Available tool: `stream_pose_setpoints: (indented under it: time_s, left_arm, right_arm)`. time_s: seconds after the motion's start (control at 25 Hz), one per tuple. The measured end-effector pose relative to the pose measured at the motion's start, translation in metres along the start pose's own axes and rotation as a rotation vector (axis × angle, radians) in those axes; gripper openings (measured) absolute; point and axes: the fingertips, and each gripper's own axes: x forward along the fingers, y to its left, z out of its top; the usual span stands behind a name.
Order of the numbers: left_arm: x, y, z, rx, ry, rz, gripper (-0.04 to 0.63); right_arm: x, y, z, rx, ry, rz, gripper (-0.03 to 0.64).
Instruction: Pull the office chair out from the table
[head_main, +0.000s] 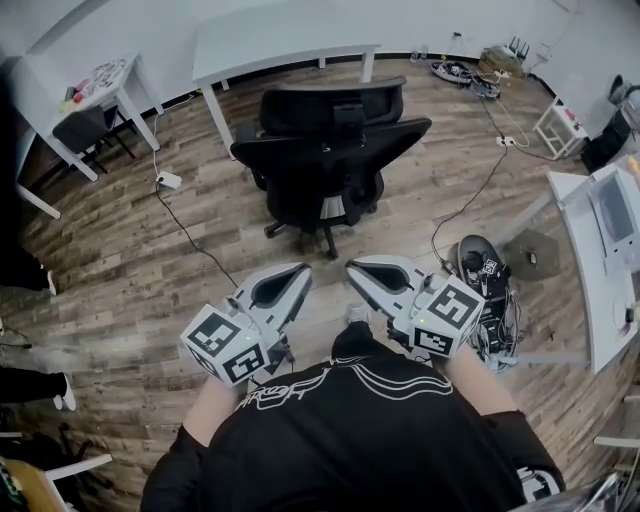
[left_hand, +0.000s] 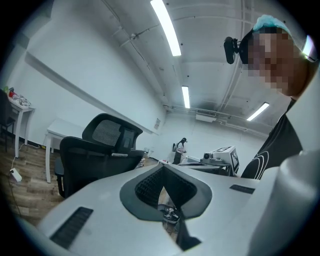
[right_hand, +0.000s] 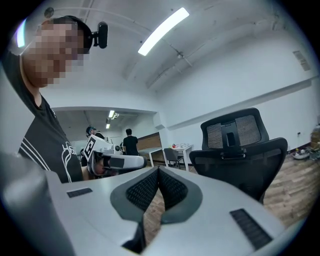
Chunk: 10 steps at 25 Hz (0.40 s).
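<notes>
Both our tools are clenched and hold nothing. The left tool (head_main: 300, 272) and the right tool (head_main: 355, 268) have their jaws pressed together, and they lie side by side with the tips towards the office chair (head_main: 330, 150). The chair stands ahead of both tools and apart from them, with its back turned to us. Beyond it is the white tabletop (head_main: 285, 45); we cannot tell if the seat reaches under it.

We judge that the chair is rather heavy but will roll easily on its casters (head_main: 272, 230) over the wooden floor (head_main: 120, 260). The mesh of the back looks soft, so the stiff upper edge of the backrest frame (head_main: 330, 130) seems the better place to take hold. The headrest (head_main: 333, 100) may tilt under a pull, and a pull away from the middle may swivel the seat. A cable (head_main: 190, 235) lies on the floor ahead and to the left of the left tool, close to where the casters would roll.
</notes>
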Motion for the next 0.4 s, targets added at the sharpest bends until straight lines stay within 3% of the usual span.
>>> stream_pose_setpoints:
  time_s: [0.4]
  left_arm:
    - [0.0098,-0.0019,-0.0105,0.002,0.022,-0.002,0.006]
  right_arm:
    - [-0.0015,-0.0055,-0.0032,0.014,0.004,0.007,0.034]
